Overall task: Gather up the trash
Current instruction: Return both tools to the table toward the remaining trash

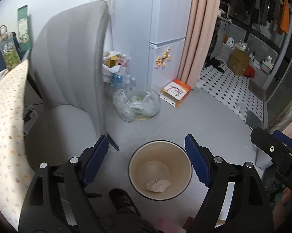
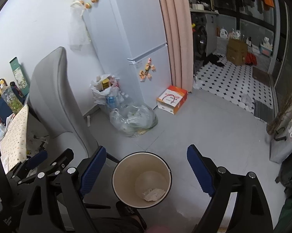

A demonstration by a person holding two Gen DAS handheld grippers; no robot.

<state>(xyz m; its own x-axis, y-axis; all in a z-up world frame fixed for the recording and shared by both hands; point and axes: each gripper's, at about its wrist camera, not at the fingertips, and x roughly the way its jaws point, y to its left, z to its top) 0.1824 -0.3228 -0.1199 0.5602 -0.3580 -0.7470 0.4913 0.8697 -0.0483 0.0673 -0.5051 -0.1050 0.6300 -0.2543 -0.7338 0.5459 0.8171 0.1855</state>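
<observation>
Cream-lined bin point(image 1: 160, 169) sitting on the grey floor point(image 1: 204, 120), crumpled white paper point(image 1: 158, 185) lying at its bottom, left claw point(image 1: 147, 162) and right claw point(image 2: 145, 169) both hovering above, spread wide, gripping nothing, grey chair point(image 1: 68, 73) standing just left, bare floor stretching right.

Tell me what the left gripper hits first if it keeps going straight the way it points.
Probably the cream trash bin, below and between the open left gripper; depth is unclear, so it may pass over the rim.
</observation>
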